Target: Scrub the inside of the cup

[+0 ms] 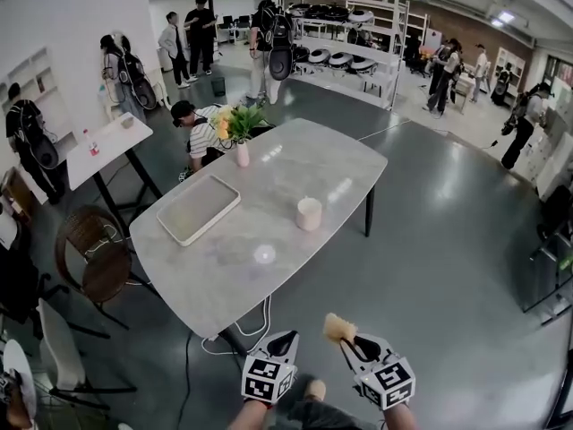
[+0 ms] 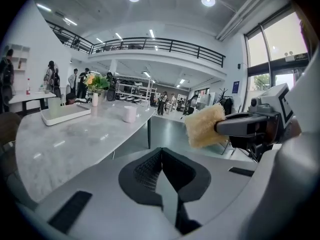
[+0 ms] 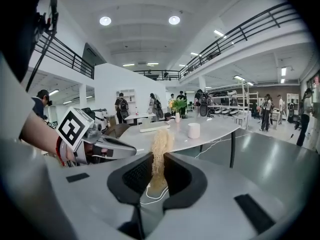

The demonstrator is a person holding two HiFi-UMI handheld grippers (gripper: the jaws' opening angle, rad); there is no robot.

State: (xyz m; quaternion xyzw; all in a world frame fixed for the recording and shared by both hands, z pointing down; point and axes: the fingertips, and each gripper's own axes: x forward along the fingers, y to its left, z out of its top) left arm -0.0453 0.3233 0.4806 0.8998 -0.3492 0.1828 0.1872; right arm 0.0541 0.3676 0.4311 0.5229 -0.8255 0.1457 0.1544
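In the head view we see the smooth round cup standing upright, mouth up, on the marbled table. In the left gripper view our left gripper has its jaws closed and empty. In the right gripper view our right gripper clamps a rough fibrous sponge.

Your right claw pinches a tan fibrous scrubber upright between its jaws. Beyond it, the white cup stands on the grey worktop, well apart from the scrubber. Your left claw juts in from the left, jaws together.
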